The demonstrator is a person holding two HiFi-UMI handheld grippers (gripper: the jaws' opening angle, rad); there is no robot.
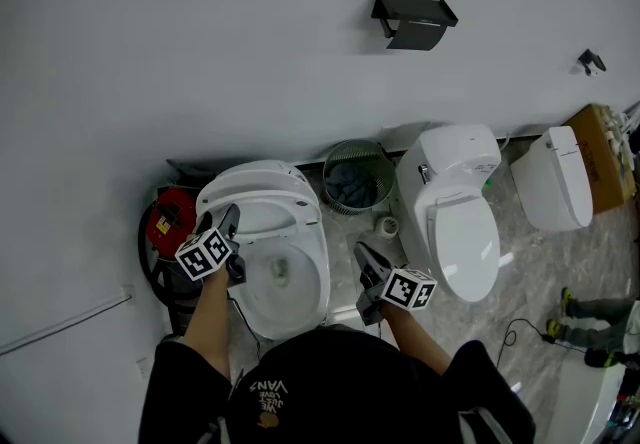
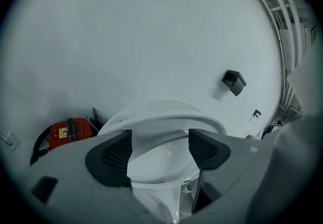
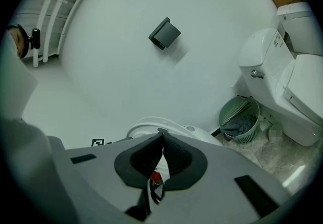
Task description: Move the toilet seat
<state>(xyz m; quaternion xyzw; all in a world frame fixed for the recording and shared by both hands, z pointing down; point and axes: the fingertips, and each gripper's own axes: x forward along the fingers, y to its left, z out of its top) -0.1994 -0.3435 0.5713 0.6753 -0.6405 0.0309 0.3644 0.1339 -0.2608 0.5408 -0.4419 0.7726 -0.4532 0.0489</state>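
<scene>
Head view: the person stands over an open toilet. Its seat [image 1: 258, 200] is tipped up toward the wall, with the bowl [image 1: 285, 277] open below it. The left claw [image 1: 233, 242] is at the seat's left edge, its fingers just beside the rim; actual contact cannot be made out from here. The right claw [image 1: 365, 282] hangs off the bowl's right side, apart from the seat. Left of the left claw is a red machine [image 1: 170, 222]. Beyond the right claw stand a mesh bin [image 1: 355, 177] and a second toilet [image 1: 455, 212], with a black holder [image 1: 412, 20] high on the wall.

Left gripper view: the left claw [image 2: 160, 147] is spread wide. The seat [image 2: 166, 119] arcs across just past the gap, its rim running between the two pads; whether they touch it cannot be told. The red machine [image 2: 68, 131] is off to the left and the holder [image 2: 233, 81] up to the right. This view shows the seat lined up with the gap, which the head view does not.

Right gripper view: the right claw [image 3: 162, 142] is pressed together, tips meeting on nothing. The seat [image 3: 166, 126] shows just above the jaw tips. The bin [image 3: 239, 119] and second toilet [image 3: 282, 71] lie to the right, and the holder [image 3: 164, 34] is above. The bin holds dark crumpled stuff, plainer here than from the head.
</scene>
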